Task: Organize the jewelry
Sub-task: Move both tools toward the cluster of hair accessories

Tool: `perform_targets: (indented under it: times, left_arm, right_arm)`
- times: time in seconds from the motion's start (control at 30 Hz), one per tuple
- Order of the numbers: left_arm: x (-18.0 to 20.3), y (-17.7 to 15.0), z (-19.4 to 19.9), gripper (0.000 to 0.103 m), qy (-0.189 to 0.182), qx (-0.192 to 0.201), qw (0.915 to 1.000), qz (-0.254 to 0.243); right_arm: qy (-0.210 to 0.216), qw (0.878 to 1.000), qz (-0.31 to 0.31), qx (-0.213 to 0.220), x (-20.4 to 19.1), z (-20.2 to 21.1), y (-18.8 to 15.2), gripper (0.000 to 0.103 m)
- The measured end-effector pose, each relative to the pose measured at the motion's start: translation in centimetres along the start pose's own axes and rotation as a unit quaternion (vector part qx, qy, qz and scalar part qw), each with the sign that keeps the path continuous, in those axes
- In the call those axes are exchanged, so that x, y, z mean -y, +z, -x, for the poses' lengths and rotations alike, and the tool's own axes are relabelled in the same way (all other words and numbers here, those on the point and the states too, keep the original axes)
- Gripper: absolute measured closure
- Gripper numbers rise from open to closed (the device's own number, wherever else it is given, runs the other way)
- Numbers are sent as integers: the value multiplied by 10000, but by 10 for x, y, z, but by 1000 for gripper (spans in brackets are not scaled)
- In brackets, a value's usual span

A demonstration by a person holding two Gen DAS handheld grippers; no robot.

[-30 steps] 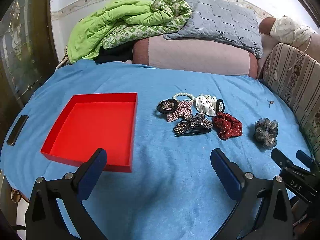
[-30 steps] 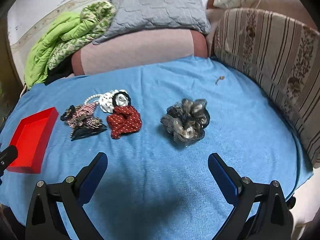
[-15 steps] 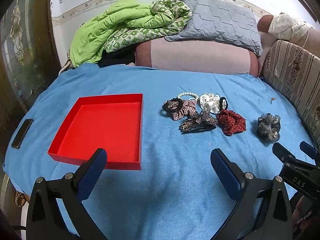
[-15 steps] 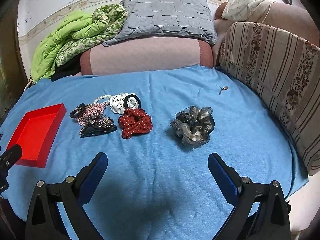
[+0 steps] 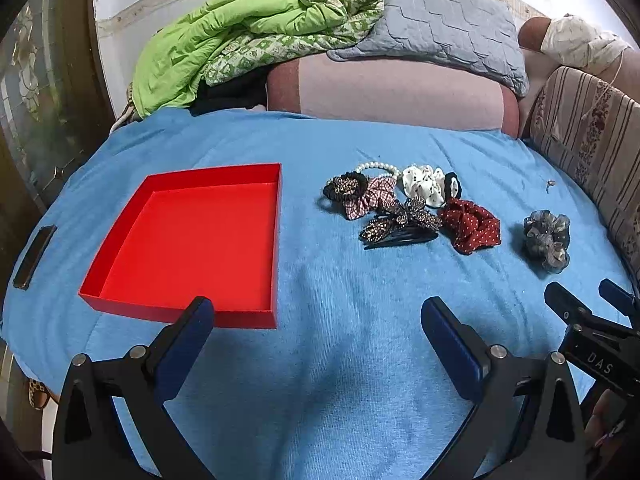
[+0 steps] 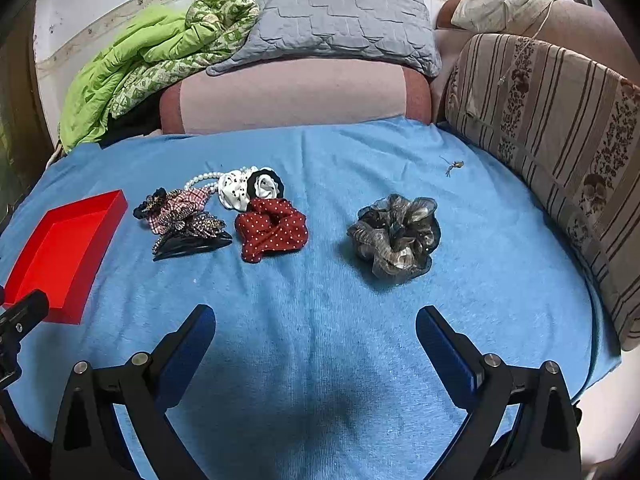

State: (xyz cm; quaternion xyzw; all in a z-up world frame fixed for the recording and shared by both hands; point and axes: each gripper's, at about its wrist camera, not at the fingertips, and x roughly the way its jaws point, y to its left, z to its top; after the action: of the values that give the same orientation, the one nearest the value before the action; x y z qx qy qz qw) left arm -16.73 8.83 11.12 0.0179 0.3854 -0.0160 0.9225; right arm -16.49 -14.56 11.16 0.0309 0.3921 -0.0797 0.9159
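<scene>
An empty red tray (image 5: 192,236) (image 6: 60,252) lies on the blue cloth at the left. A cluster of hair accessories lies mid-table: a pearl bracelet (image 5: 376,167), a white dotted scrunchie (image 5: 424,186) (image 6: 234,190), a plaid bow (image 5: 370,200), a beaded black hair clip (image 5: 400,226) (image 6: 192,236) and a red dotted scrunchie (image 5: 472,226) (image 6: 272,230). A grey sheer scrunchie (image 5: 546,244) (image 6: 396,236) lies apart to the right. My left gripper (image 5: 316,336) is open and empty above the near cloth. My right gripper (image 6: 316,336) is open and empty, short of the grey scrunchie.
A black phone (image 5: 34,256) lies at the cloth's left edge. A small trinket (image 6: 454,166) lies far right. Pink bolster (image 6: 296,96), grey pillow (image 6: 340,20) and green quilt (image 5: 240,40) line the back. A striped cushion (image 6: 560,140) borders the right.
Both grippers have pulled back and risen a little, so the tray and accessories sit farther off. Nothing on the cloth has moved. Both grippers stay open.
</scene>
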Motion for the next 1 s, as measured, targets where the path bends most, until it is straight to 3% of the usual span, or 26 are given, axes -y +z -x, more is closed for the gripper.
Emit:
perform_targets:
  times: [0.3, 0.4, 0.57, 0.6, 0.73, 0.8, 1.0]
  left_arm:
    - [-1, -3, -11, 1, -56, -122, 9999, -13]
    - [0, -3, -16, 6, -116, -196, 9997, -44]
    - [3, -3, -26, 38, -276, -408, 9987, -128]
    - [2, -1, -29, 41, -326, -450, 9984, -120]
    - [-1, 7, -37, 42, -506, -568, 9971, -30]
    - [-1, 17, -42, 42, -613, -585, 9964, 32]
    - [15, 48, -69, 42, -944, -537, 9940, -118]
  right_arm:
    - [48, 9999, 1, -149, -1, -12, -2, 1]
    - [60, 9998, -18, -178, 0, -17, 0, 1]
    - [97, 9997, -11, -201, 1, -26, 5, 3]
    - [126, 9997, -16, -194, 2, -28, 9, 4]
    - [244, 9996, -33, -149, 4, -38, 21, 11]
    - [351, 9992, -43, -208, 5, -46, 28, 20]
    - [535, 9979, -175, -329, 10, -76, 51, 28]
